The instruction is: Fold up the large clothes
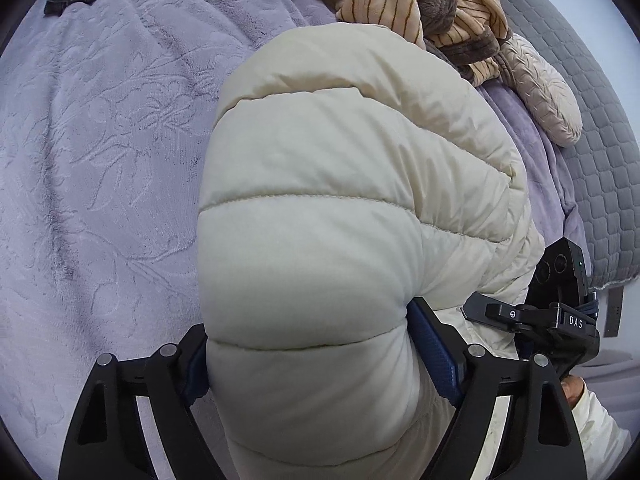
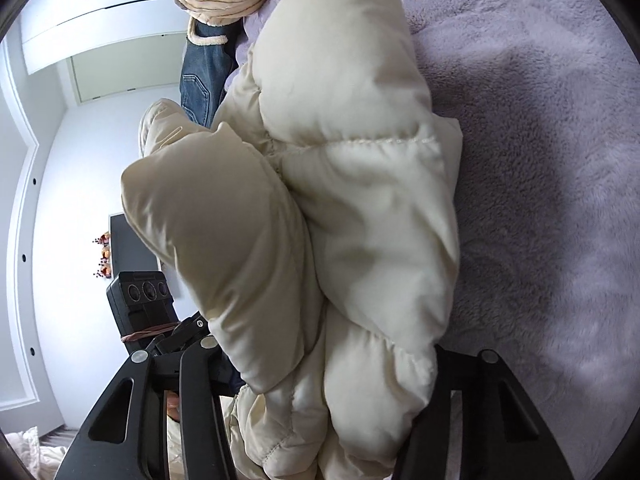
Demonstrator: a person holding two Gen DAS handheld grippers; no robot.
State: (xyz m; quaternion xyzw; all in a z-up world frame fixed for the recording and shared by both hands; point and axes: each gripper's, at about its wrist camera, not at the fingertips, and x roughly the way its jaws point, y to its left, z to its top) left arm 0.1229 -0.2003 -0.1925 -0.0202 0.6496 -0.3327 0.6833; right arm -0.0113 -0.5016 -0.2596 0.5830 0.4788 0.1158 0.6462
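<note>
Bed with lilac blanket (image 1: 100, 160) | cream puffer jacket (image 1: 340, 200) squeezed between both grippers' fingers (image 1: 436, 356) (image 2: 196, 384) | open blanket on jacket's far side

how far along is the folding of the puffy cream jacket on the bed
Done: the cream jacket is bunched into a thick roll on the lilac blanket.
In hand: the left gripper and right gripper each clamp a padded section.
Left: it is not yet a flat, neat fold. The striped garment and jeans behind look unfolded.
</note>
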